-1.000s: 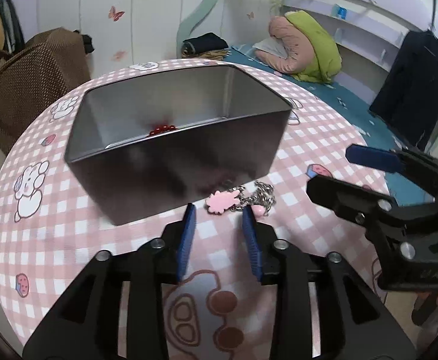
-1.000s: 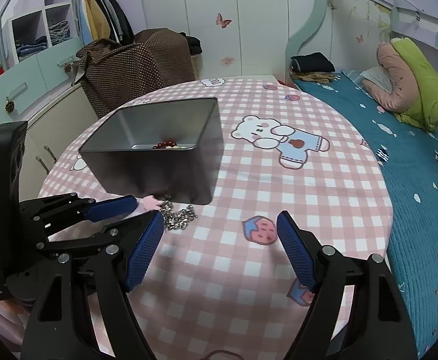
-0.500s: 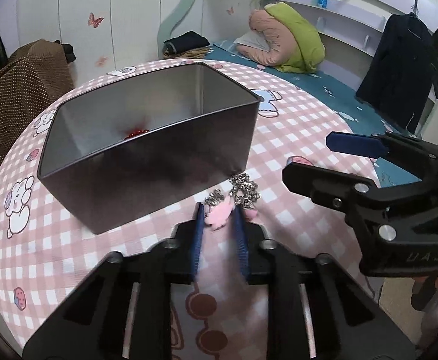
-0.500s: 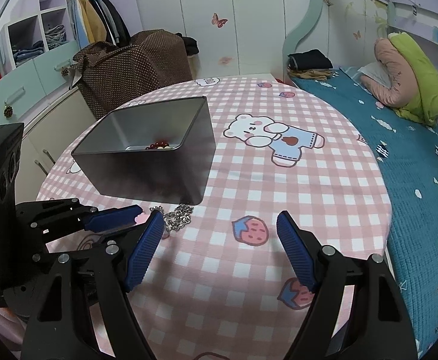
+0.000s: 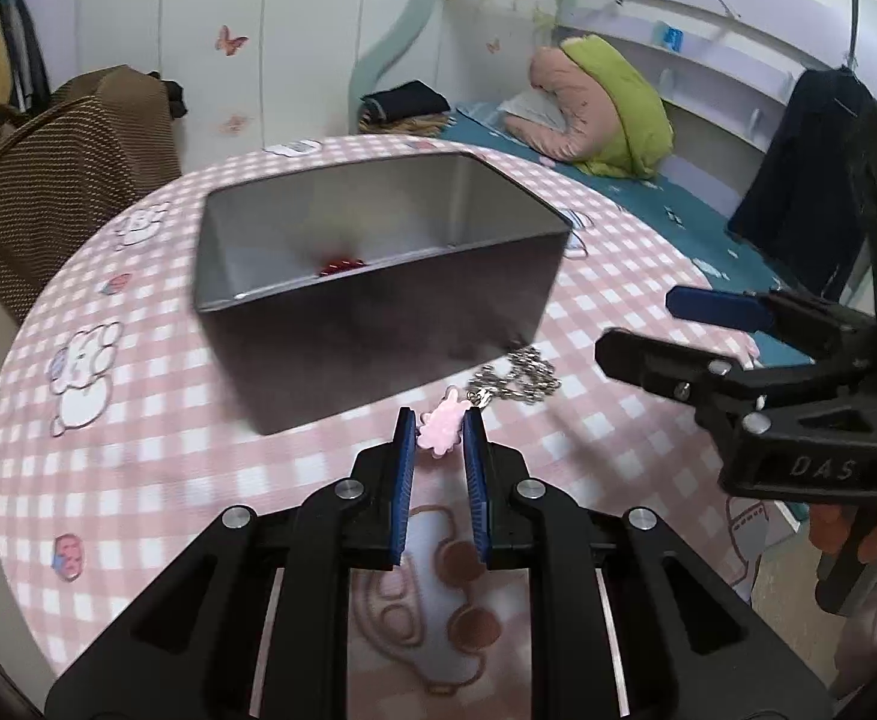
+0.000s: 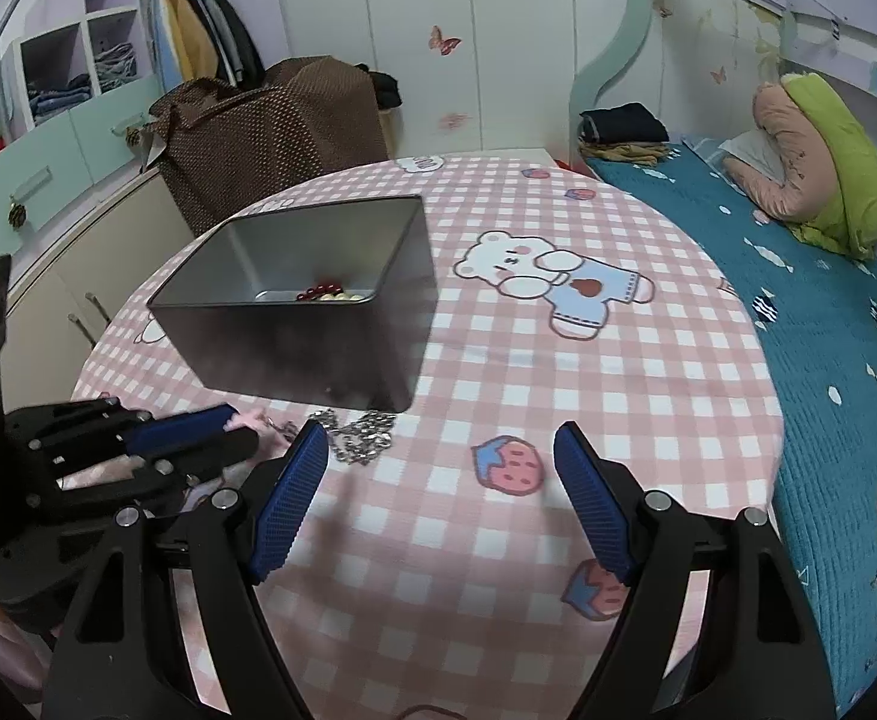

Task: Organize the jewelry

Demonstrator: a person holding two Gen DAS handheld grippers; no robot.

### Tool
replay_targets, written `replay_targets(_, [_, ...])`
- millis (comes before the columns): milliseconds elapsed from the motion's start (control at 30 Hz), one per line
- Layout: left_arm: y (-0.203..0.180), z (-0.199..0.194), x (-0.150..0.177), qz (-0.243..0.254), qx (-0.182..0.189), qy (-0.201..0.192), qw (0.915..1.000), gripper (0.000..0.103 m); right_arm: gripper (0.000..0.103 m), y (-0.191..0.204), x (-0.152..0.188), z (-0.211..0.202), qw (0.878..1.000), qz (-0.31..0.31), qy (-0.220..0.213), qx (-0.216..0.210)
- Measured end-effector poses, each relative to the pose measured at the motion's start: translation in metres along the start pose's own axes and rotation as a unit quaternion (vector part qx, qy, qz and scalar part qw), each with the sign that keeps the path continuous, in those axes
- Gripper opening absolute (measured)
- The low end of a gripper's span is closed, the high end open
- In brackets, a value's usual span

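Note:
A grey metal tin [image 5: 378, 312] [image 6: 312, 324] stands on the pink checked table and holds red beads [image 5: 339, 266] [image 6: 318, 290]. A silver chain [image 5: 519, 375] [image 6: 357, 435] with a pink charm [image 5: 443, 425] lies by the tin's near corner. My left gripper [image 5: 440, 429] is shut on the pink charm, chain trailing right on the cloth; it also shows in the right wrist view [image 6: 240, 426]. My right gripper [image 6: 441, 468] is open and empty above the cloth, right of the chain; it also shows in the left wrist view [image 5: 666, 324].
The round table [image 6: 558, 360] has a bear-print cloth. A brown dotted bag [image 6: 270, 120] stands behind it, a cabinet [image 6: 48, 192] at the left, and a bed with a blue cover [image 6: 828, 312] along the right edge.
My left gripper closed from open onto the pink charm and has shifted a little. The right gripper stays open and has barely moved.

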State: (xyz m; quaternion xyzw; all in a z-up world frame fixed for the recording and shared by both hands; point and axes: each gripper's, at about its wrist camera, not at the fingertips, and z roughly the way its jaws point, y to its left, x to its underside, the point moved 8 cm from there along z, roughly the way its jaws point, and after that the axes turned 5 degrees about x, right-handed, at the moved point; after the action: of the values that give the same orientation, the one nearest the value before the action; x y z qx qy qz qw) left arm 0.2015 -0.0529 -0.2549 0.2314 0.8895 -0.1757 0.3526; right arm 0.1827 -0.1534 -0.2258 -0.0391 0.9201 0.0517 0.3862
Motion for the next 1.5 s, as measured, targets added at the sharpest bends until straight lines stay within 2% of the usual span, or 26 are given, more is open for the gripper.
replay_targets(233, [0.019,-0.016,0.003,-0.023,-0.010,-0.015,0.9996,0.016,0.074,0.022,0.004,0.019,0.999,-0.025,0.021,-0.002])
replay_targets(300, [0.022,-0.017,0.004,-0.027,-0.012,-0.017,0.9994,0.016,0.072,0.025,0.004,0.024,0.999,-0.030,0.024,0.004])
replay_targets(367, [0.026,-0.019,0.004,-0.032,-0.012,-0.019,0.9992,0.016,0.061,0.030,0.006,0.029,0.999,-0.038,0.031,0.003])
replay_targets(433, [0.028,-0.019,0.005,-0.037,-0.012,-0.020,0.9991,0.016,0.055,0.035,0.009,0.035,0.998,-0.048,0.038,0.002])
replay_targets(500, [0.031,-0.020,0.005,-0.041,-0.013,-0.020,0.9989,0.016,0.048,0.038,0.009,0.036,0.997,-0.067,0.029,0.022])
replay_targets(567, [0.034,-0.020,0.006,-0.044,-0.016,-0.020,0.9987,0.016,0.021,0.038,0.008,0.037,0.997,-0.062,0.029,0.018])
replay_targets(667, [0.035,-0.020,0.006,-0.050,-0.014,-0.021,0.9984,0.016,0.008,0.035,0.007,0.037,0.997,-0.063,0.030,0.020])
replay_targets(1000, [0.034,-0.025,0.002,-0.050,-0.014,-0.030,0.9982,0.016,0.007,0.032,0.005,0.023,0.999,-0.047,0.024,0.008])
replay_targets(1500, [0.015,-0.062,-0.035,-0.023,-0.021,-0.087,0.9957,0.016,0.007,0.027,-0.032,-0.029,0.998,-0.041,-0.052,0.000])
